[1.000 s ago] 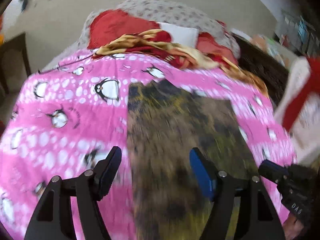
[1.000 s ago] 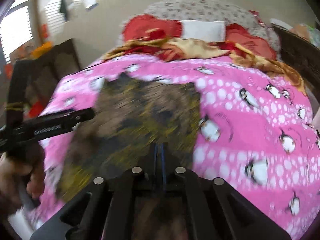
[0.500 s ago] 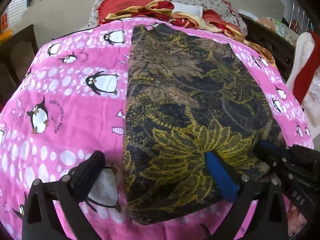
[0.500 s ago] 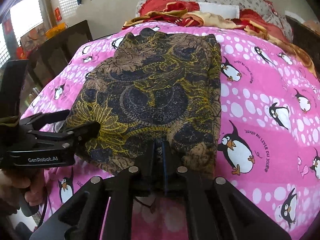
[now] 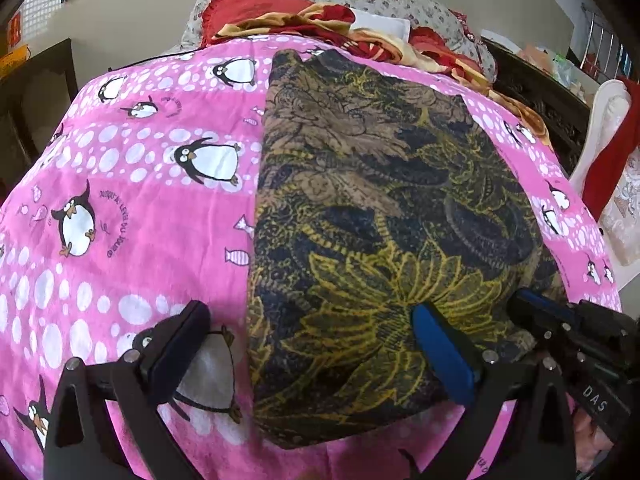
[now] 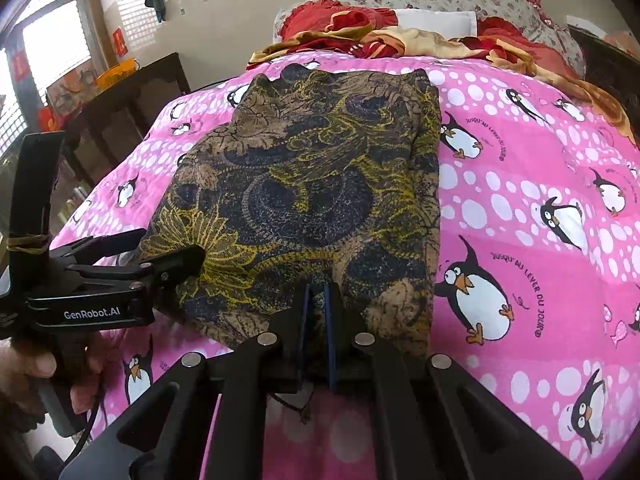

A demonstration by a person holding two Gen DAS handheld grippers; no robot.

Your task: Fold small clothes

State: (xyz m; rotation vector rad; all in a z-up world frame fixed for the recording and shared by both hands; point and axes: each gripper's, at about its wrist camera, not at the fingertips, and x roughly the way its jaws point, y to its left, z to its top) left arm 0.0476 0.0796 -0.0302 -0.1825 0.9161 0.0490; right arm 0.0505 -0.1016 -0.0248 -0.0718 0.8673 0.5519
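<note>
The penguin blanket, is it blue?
No, the penguin blanket is bright pink with white dots and black-and-white penguins, spread on the bed under the dark patterned garment.

Your right gripper hides the patterned garment's near hem, so whether it pinches cloth is unclear (pads nearly together). Your hand is cropped at the frame's edge.

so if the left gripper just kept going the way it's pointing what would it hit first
Most likely the near left edge of the dark patterned garment, with the pink penguin blanket under it. The left gripper stands wide open straddling that edge, angled down; exact depth is unclear.
</note>
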